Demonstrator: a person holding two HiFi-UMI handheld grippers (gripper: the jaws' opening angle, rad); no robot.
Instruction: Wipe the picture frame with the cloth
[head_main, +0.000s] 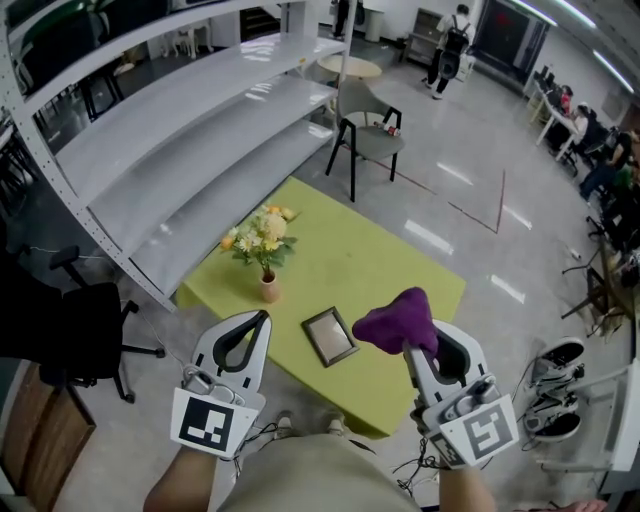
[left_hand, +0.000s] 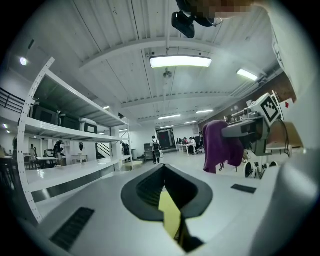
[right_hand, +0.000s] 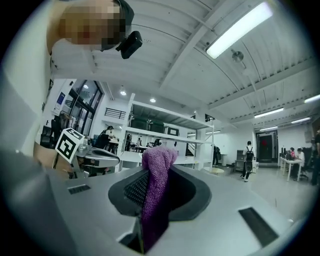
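Note:
A small grey picture frame lies flat near the front edge of the green table. My right gripper hovers just right of the frame and above it, shut on a purple cloth that bunches over its tips. In the right gripper view the cloth hangs between the jaws. My left gripper is held to the left of the frame, above the table's front edge, shut on nothing. From the left gripper view both grippers point level into the room, and the cloth shows at the right.
A vase of flowers stands on the table's left side. White shelving runs along the left. A chair stands behind the table, and a black office chair at the left. Shoes lie on the floor at the right.

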